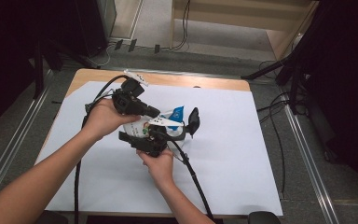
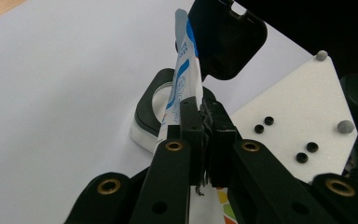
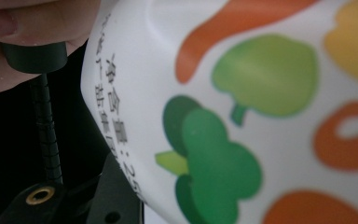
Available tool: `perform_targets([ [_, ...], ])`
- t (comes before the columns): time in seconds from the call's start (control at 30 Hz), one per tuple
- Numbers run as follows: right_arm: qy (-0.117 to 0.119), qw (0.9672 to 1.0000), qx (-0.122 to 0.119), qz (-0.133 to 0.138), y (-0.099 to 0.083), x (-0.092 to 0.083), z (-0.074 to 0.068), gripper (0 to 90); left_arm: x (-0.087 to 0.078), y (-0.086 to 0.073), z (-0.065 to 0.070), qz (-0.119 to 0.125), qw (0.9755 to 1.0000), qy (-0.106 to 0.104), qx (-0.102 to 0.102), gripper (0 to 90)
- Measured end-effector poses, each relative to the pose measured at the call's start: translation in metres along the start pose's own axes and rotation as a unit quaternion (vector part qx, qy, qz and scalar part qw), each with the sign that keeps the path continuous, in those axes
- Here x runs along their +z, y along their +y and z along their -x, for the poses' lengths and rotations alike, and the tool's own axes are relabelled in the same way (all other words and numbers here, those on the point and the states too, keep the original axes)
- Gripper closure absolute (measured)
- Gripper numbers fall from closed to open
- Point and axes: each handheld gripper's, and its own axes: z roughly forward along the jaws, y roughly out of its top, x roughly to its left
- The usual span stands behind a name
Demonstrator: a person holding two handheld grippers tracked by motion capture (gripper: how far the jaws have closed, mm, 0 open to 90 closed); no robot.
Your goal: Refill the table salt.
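A white container (image 1: 141,129) printed with vegetables is held above the table, its black flip lid (image 1: 194,120) standing open. My right gripper (image 1: 160,136) is shut on the container's body, whose print (image 3: 242,116) sits close against one black finger (image 3: 114,191). My left gripper (image 2: 204,114) is shut on the lower end of a blue and white packet (image 2: 182,70). The packet's upper end rises just in front of the container's black-rimmed mouth (image 2: 147,100) and the lid (image 2: 226,39). In the high view the left gripper (image 1: 153,112) comes in from the left, with the packet (image 1: 176,113) beside the lid.
A white sheet (image 1: 223,154) covers most of the wooden table (image 1: 88,74). Black cables (image 1: 193,175) trail from both grippers toward the near edge. The right gripper's white plate (image 2: 298,116) lies close beside the left jaws. Dark stands and floor cables surround the table.
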Motion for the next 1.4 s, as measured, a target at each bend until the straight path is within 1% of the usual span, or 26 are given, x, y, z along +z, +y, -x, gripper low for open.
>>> perform_targets([
  [0.13, 0.0, 1.0, 0.0, -0.001, 0.0001, 0.0, 0.0003, 62.2, 0.0007, 0.0002, -0.0006, 0.001, 1.0, -0.003, -0.001, 89.1],
  [0.23, -0.001, 1.0, 0.001, -0.001, 0.0005, -0.0005, 0.0006, 62.2, 0.0011, 0.0011, -0.0006, -0.002, 1.0, -0.002, 0.0, 89.1],
  [0.43, 0.004, 1.0, 0.006, 0.0, 0.0013, -0.001, 0.0011, 62.1, 0.0019, 0.0021, -0.0004, -0.001, 1.0, -0.004, -0.001, 89.1],
  [0.6, 0.005, 0.9999, 0.009, 0.003, 0.0019, -0.0013, 0.0016, 61.9, 0.0021, 0.0038, 0.0005, -0.004, 1.0, -0.001, 0.0, 89.2],
  [0.73, 0.006, 0.9999, 0.012, 0.004, 0.002, -0.0012, 0.0019, 61.9, 0.0027, 0.0038, -0.0001, -0.002, 1.0, -0.001, 0.001, 89.2],
  [0.77, 0.007, 0.9999, 0.013, 0.004, 0.0017, -0.001, 0.0022, 61.9, 0.0028, 0.0039, -0.0001, -0.004, 1.0, 0.002, 0.001, 89.2],
  [0.97, 0.009, 0.9999, 0.013, 0.005, 0.0016, -0.0007, 0.0021, 61.8, 0.0022, 0.0037, 0.0003, -0.005, 1.0, 0.0, 0.001, 89.2],
  [1.2, 0.006, 0.9999, 0.01, 0.004, 0.0015, -0.0006, 0.0021, 61.8, 0.0027, 0.0037, 0.0001, -0.004, 1.0, 0.0, 0.001, 89.2],
  [1.27, 0.006, 0.9999, 0.011, 0.004, 0.0015, -0.0006, 0.0022, 61.8, 0.0029, 0.0039, 0.0007, -0.004, 1.0, 0.003, 0.004, 89.1],
  [1.3, 0.005, 0.9999, 0.01, 0.004, 0.0015, -0.0006, 0.0022, 61.8, 0.0031, 0.0041, 0.0013, -0.005, 0.9999, 0.008, 0.005, 89.1],
  [1.4, -0.006, 1.0, 0.002, 0.0, 0.0009, -0.0005, 0.0012, 61.5, 0.0039, 0.0042, 0.0015, -0.005, 1.0, 0.005, 0.004, 89.5],
])
